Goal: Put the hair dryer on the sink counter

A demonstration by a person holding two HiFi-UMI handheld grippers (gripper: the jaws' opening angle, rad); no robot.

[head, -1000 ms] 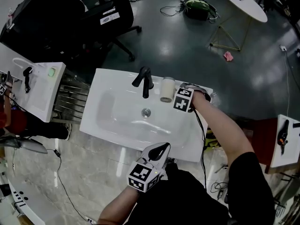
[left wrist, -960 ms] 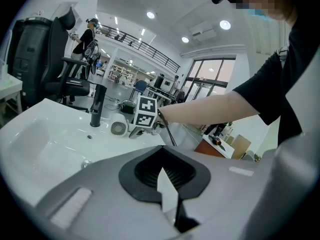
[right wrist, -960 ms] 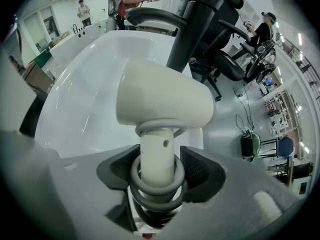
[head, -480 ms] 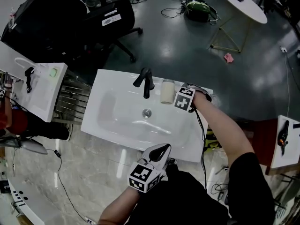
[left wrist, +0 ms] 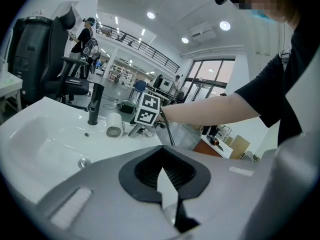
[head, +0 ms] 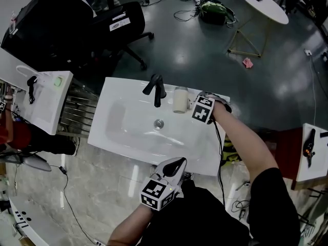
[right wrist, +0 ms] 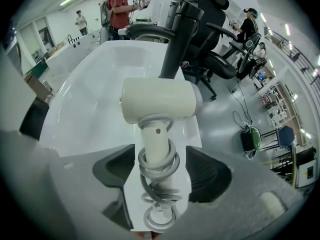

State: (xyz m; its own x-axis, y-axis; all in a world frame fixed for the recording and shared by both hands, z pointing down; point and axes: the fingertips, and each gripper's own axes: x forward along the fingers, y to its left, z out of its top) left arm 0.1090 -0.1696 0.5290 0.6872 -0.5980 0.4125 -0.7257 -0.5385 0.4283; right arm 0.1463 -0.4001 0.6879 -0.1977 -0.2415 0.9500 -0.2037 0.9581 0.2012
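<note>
Sink surface bears the hair dryer; we just opened right tongs around its handle to release; left tongs closed, empty.

The head view hangs high over the sink and looks steeply down. Floor fills 12 o'clock, the left gripper sits at 6, and the right gripper is just off centre toward 2.

The left gripper view sits low at the sink's near edge and looks almost level across it. Its own jaws fill 6 o'clock, while the faucet, dryer and right gripper lie farther off at 9.

The right gripper view tips steeply down, very near the dryer, whose handle stands between its just-opened jaws. The faucet is at 12 and a chair at 1.

All three views share sink, faucet, dryer and chair.
</note>
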